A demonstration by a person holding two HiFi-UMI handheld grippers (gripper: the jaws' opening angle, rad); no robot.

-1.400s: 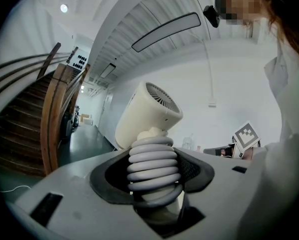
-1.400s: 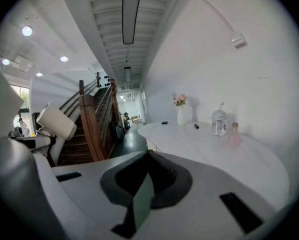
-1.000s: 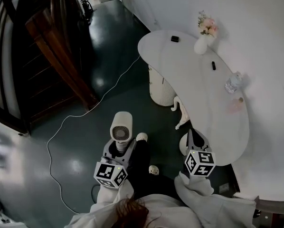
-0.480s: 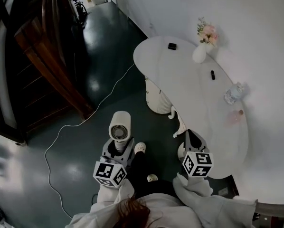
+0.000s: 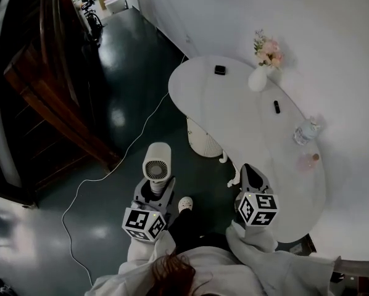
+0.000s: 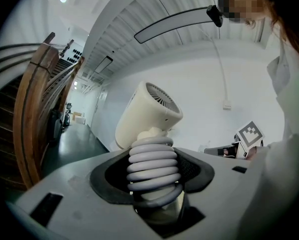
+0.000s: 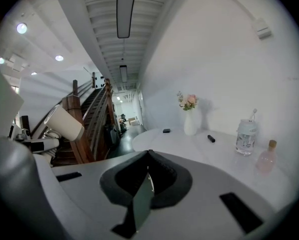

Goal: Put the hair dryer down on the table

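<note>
A cream hair dryer (image 5: 157, 165) with a ribbed grey handle stands upright over the dark floor, left of the table. My left gripper (image 5: 154, 194) is shut on that handle. In the left gripper view the handle's coils (image 6: 153, 165) fill the gap between the jaws, and the barrel of the hair dryer (image 6: 148, 115) rises above them. The white curved table (image 5: 234, 113) lies to the right. My right gripper (image 5: 252, 177) hovers at the table's near edge, shut with nothing in it (image 7: 146, 178). In the right gripper view the hair dryer (image 7: 63, 122) shows at the left.
On the table stand a white vase of flowers (image 5: 258, 76), a clear bottle (image 5: 303, 130), a small pink bottle (image 5: 308, 161), a black box (image 5: 219, 70) and a black pen-like thing (image 5: 276, 106). A white cable (image 5: 135, 142) trails over the floor. A wooden staircase (image 5: 55, 91) rises at the left.
The view has shifted a little and the table sits slightly nearer. Both grippers keep their places and their grip; the person's foot has moved below.
</note>
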